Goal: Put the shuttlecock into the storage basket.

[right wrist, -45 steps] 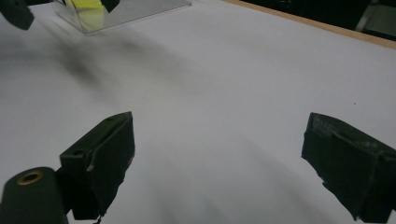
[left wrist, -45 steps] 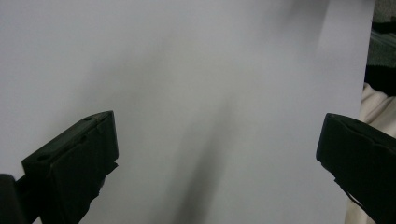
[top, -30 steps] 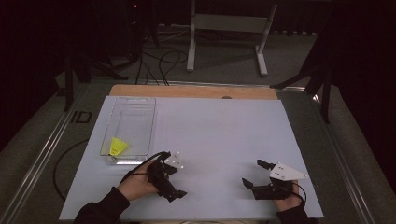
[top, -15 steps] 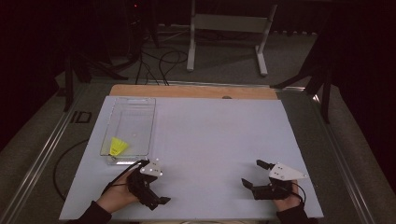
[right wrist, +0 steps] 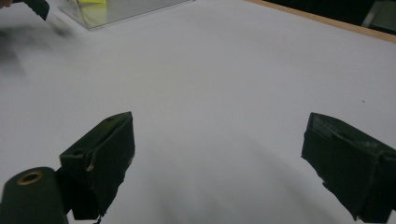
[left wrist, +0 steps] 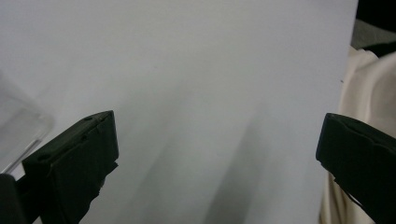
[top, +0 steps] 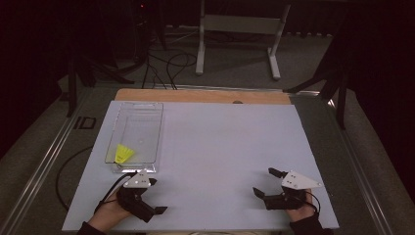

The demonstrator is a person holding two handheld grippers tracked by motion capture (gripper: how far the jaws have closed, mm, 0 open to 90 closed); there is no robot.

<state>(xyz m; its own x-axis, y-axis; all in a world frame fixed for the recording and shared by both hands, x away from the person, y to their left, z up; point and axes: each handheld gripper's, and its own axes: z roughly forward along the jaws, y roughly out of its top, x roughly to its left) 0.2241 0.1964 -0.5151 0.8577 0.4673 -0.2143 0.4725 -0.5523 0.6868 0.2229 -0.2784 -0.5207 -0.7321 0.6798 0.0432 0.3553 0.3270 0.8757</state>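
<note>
At the near edge of the white table (top: pixel 220 147), the left gripper (top: pixel 155 196) and the right gripper (top: pixel 264 182) both have their jaws spread wide with nothing between them. Just behind the left gripper stands a clear tray (top: pixel 149 147), and a yellow shuttlecock (top: pixel 123 154) lies in its near end.

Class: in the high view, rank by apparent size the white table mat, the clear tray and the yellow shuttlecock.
1. White table mat, by far the largest.
2. Clear tray, lying on the mat's left side.
3. Yellow shuttlecock, smallest, inside the tray's near end.
</note>
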